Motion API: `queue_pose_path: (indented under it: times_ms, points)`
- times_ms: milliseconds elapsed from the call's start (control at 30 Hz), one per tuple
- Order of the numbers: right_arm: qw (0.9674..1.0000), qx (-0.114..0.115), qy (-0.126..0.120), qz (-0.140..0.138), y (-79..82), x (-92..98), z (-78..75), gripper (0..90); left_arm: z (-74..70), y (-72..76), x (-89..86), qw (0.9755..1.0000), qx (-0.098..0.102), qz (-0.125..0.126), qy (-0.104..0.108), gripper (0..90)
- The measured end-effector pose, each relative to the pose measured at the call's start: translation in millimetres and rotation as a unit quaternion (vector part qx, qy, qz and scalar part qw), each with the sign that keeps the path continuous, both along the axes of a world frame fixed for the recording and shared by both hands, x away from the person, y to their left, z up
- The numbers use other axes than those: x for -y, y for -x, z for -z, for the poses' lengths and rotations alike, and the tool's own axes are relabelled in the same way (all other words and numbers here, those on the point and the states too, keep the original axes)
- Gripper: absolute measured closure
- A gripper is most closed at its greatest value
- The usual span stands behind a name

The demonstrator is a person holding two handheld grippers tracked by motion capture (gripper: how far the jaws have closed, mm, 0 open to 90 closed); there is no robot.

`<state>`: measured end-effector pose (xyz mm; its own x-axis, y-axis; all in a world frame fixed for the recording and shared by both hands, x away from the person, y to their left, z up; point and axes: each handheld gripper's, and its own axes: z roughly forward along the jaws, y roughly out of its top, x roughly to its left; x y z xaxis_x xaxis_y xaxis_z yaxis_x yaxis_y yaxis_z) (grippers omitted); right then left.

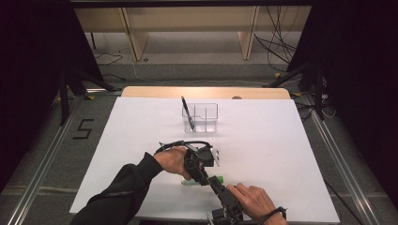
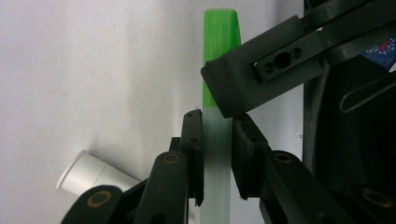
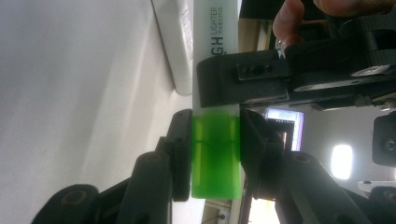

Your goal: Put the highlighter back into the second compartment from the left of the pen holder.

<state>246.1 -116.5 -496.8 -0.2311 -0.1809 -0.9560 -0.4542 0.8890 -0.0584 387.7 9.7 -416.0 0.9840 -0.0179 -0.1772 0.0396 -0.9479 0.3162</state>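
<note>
Pen (image 1: 187, 113) upright in clear bin (image 1: 210, 110), left fingers (image 2: 192, 140) clamped on highlighter (image 2: 217, 154) barrel, right fingers (image 3: 180, 154) on its cap.

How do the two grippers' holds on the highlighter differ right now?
The left gripper clamps the highlighter's pale translucent barrel; the right gripper clamps its green cap. In the high view the left one reaches in from above the pen, the right from the near edge. Both are shut on the same highlighter, close together.

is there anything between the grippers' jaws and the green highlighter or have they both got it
Nothing visible stands between. The left gripper has its pads against the highlighter's pale barrel, and the right gripper clamps the green cap. A white marker lies beside it on the table, outside both grips.
</note>
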Motion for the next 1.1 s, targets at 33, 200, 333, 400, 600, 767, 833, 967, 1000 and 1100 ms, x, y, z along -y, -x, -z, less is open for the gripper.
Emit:
queue_pose_path:
  times_ms: [33,200,333,400,600,767,833,967,1000,1100]
  points:
    - [1.0000,0.000,-0.002,0.001,-0.1,0.0,0.2,65.8,0.0,-0.1,-0.2,1.0000,0.000,-0.004,-0.001,76.5]
    - [0.9997,-0.001,-0.021,0.011,-0.3,2.9,-5.2,48.4,-1.4,-6.0,-7.6,0.9996,-0.002,-0.027,0.008,76.7]
    - [0.9985,-0.016,-0.048,0.022,-0.2,8.2,-10.5,44.3,-4.5,-11.1,-15.3,0.9983,0.005,-0.054,0.022,76.7]
    - [0.9956,-0.033,-0.081,0.034,-1.3,11.7,-14.2,42.8,-5.8,-13.9,-19.4,0.9968,0.010,-0.073,0.033,76.7]
    - [0.9756,-0.081,-0.194,0.063,-7.9,20.8,-31.5,40.6,-9.2,-20.4,-31.2,0.9894,0.022,-0.123,0.074,76.7]
    - [0.9577,-0.110,-0.252,0.086,-10.2,26.3,-38.4,39.2,-15.1,-23.6,-41.0,0.9807,0.038,-0.153,0.116,76.6]
    - [0.9498,-0.125,-0.270,0.097,-10.3,27.5,-38.2,38.2,-18.1,-25.1,-44.0,0.9765,0.045,-0.167,0.128,76.6]
    - [0.9382,-0.148,-0.294,0.107,-10.3,30.8,-37.0,36.5,-21.4,-28.8,-48.4,0.9655,0.065,-0.203,0.150,76.6]
    - [0.9348,-0.155,-0.300,0.108,-10.6,32.1,-37.3,36.4,-21.7,-29.7,-49.1,0.9621,0.070,-0.213,0.156,76.6]
    - [0.9224,-0.177,-0.323,0.118,-11.3,35.8,-38.4,35.4,-22.9,-34.1,-52.7,0.9515,0.081,-0.241,0.173,76.6]
